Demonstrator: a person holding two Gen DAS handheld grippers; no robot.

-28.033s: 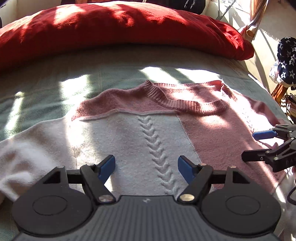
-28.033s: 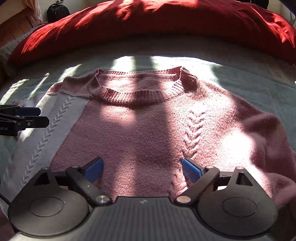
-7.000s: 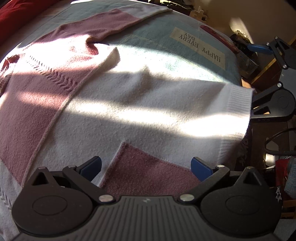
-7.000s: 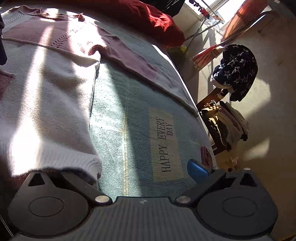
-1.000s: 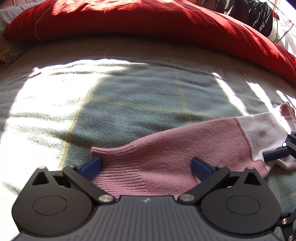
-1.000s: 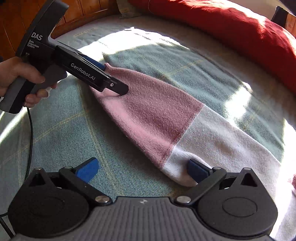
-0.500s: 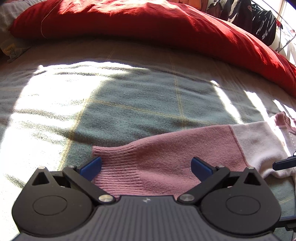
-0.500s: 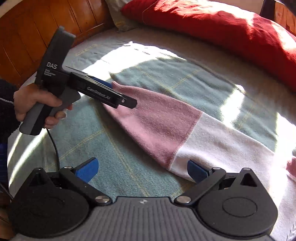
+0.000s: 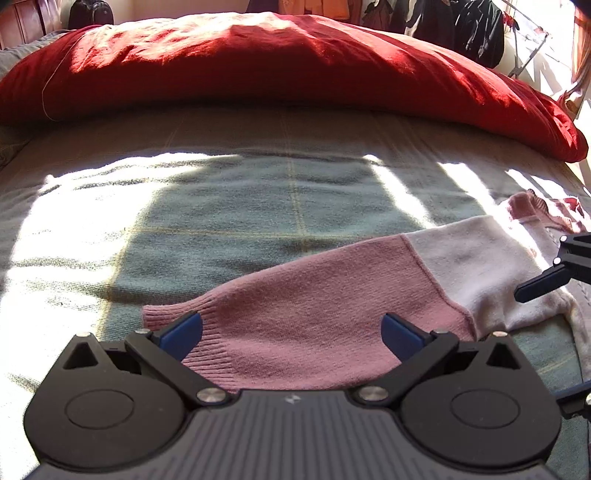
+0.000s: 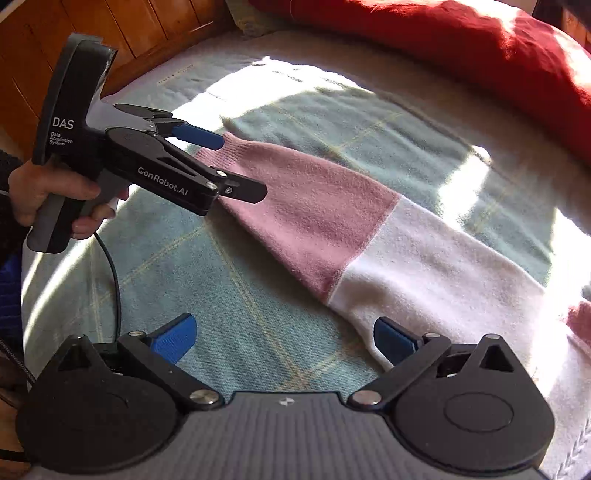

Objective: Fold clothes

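Observation:
A pink and white knit sleeve (image 9: 314, 295) lies flat on the bed, its ribbed pink cuff toward me. My left gripper (image 9: 291, 332) is open, and the cuff lies between its blue pads (image 9: 181, 328). In the right wrist view a hand (image 10: 48, 192) holds that left gripper (image 10: 242, 166), whose fingers straddle the cuff of the sleeve (image 10: 314, 206). My right gripper (image 10: 284, 336) is open over the blanket, with its right pad (image 10: 393, 339) at the lower edge of the sleeve's white part (image 10: 443, 266). One finger of the right gripper (image 9: 543, 280) shows at the right edge of the left wrist view.
A green checked blanket (image 9: 221, 206) covers the bed. A long red pillow (image 9: 295, 74) lies across the far side. Wooden boards (image 10: 110, 22) stand beyond the bed's left end. A cable (image 10: 110, 266) hangs from the left gripper. Dark clothes (image 9: 480, 29) hang at the back right.
The right gripper has drawn back a little, so more of the hand and left gripper shows. The left gripper has tilted up slightly over the cuff. Both stay open; the sleeve lies as before.

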